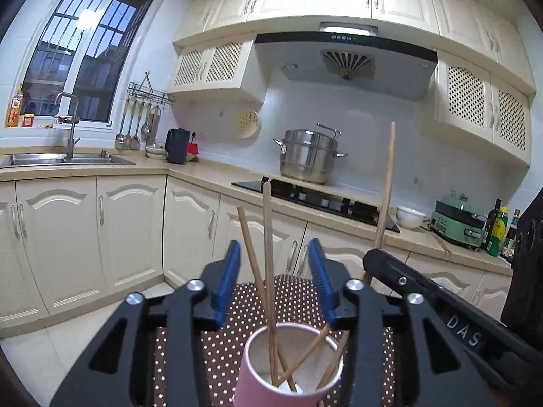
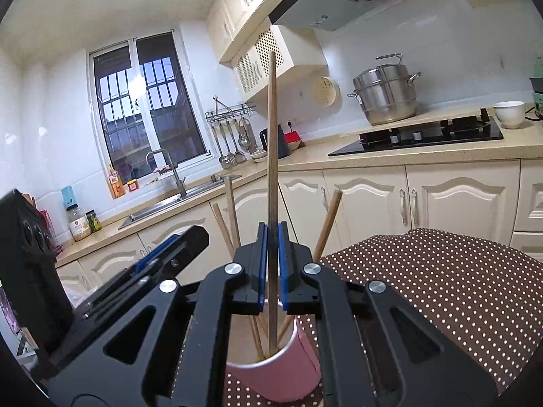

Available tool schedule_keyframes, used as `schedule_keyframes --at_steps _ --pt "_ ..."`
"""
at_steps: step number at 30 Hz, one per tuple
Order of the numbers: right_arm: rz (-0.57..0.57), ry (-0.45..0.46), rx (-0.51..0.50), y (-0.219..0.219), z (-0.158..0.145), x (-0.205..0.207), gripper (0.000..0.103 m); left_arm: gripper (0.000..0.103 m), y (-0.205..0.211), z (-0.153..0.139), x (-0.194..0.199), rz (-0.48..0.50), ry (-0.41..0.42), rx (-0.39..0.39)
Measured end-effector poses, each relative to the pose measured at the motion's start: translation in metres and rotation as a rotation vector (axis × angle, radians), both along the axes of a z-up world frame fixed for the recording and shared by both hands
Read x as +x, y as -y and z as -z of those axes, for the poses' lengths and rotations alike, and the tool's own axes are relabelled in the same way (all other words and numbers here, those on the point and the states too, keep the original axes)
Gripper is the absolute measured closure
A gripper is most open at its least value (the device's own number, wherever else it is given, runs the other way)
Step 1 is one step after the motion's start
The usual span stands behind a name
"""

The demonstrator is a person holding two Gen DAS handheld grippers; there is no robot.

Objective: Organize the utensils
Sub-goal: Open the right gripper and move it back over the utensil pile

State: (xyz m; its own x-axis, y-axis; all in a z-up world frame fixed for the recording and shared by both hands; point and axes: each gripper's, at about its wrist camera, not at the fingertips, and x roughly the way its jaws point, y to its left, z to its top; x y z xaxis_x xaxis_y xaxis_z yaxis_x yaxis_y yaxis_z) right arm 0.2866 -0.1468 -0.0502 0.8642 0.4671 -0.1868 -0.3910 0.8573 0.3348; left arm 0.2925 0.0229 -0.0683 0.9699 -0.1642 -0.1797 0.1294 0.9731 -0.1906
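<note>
one more chopstick for the cup

the spotted table (image 2: 441, 281) holds a pink cup (image 1: 288, 366) with chopsticks (image 1: 268, 257) standing inside. the left gripper (image 1: 275, 271) waits wide apart around them, gripping nothing. the right gripper (image 2: 270, 264) squeezes one chopstick (image 2: 272, 142) upright over the cup, likely so it drops straight in.

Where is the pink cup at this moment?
In both wrist views the pink cup stands low at centre on the dotted cloth, holding several chopsticks, directly under the right gripper.
</note>
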Motion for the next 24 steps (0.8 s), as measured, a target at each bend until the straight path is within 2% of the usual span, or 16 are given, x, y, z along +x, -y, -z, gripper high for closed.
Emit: schedule_keyframes --at_steps 8,24 --pt "-0.001 -0.015 -0.034 -0.003 0.002 -0.011 0.096 0.042 -0.001 -0.002 -0.012 -0.028 -0.058 0.066" --pt "-0.001 -0.062 -0.148 -0.021 0.021 -0.024 0.096 0.040 -0.010 -0.014 -0.043 -0.147 -0.094 0.190"
